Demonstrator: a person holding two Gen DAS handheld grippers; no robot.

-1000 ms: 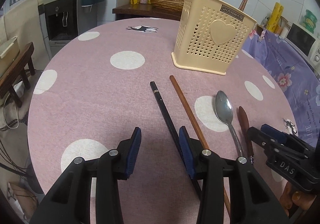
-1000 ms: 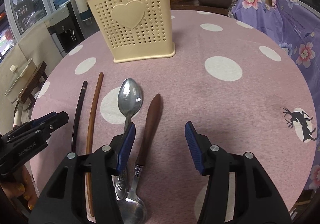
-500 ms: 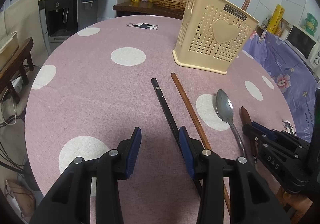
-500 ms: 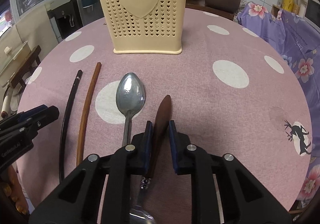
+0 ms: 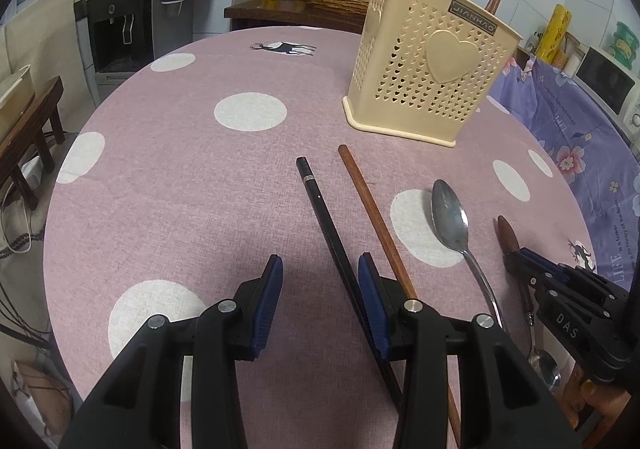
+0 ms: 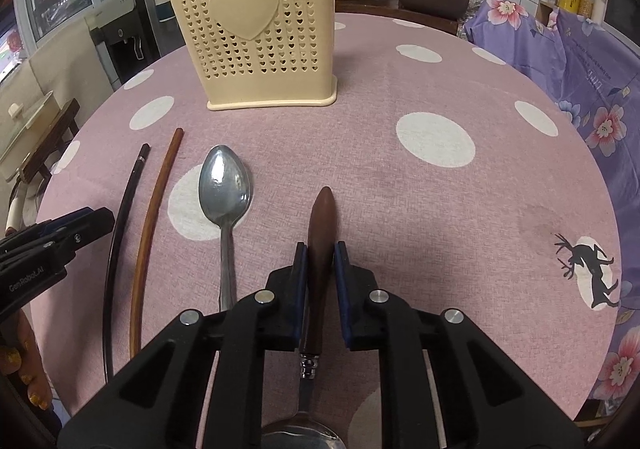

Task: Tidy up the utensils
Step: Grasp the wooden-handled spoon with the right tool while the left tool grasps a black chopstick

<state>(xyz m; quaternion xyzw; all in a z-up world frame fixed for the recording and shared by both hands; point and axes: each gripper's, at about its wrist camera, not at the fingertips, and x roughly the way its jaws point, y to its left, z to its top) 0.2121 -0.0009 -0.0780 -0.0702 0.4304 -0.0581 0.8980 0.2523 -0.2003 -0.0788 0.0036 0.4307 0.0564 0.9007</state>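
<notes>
At the bottom centre of the right wrist view, the right gripper (image 6: 320,249) has its two blue pads pressed on the brown wooden handle of a spoon (image 6: 321,233); it pinches this handle from both sides. The metal bowl of this spoon shows at the bottom edge of the frame, under the gripper body. The handle tip points up the frame, toward the holder.

In the left wrist view, the left gripper (image 5: 319,273) is at the bottom centre with its jaws partly spread and nothing between the pads. A black chopstick (image 5: 324,217) passes close to its right pad, and I cannot tell if they touch. Just right of it lies a brown chopstick (image 5: 370,205).

Further right, in the middle right of this frame, a metal spoon (image 5: 450,215) lies with its bowl on a white dot of the pink tablecloth (image 5: 200,177). All these utensils lie side by side, near but apart.

Farther away, in the upper right of the left view, a cream holder (image 5: 424,77) with heart holes stands upright on the table. Some sticks rise from its top.
</notes>
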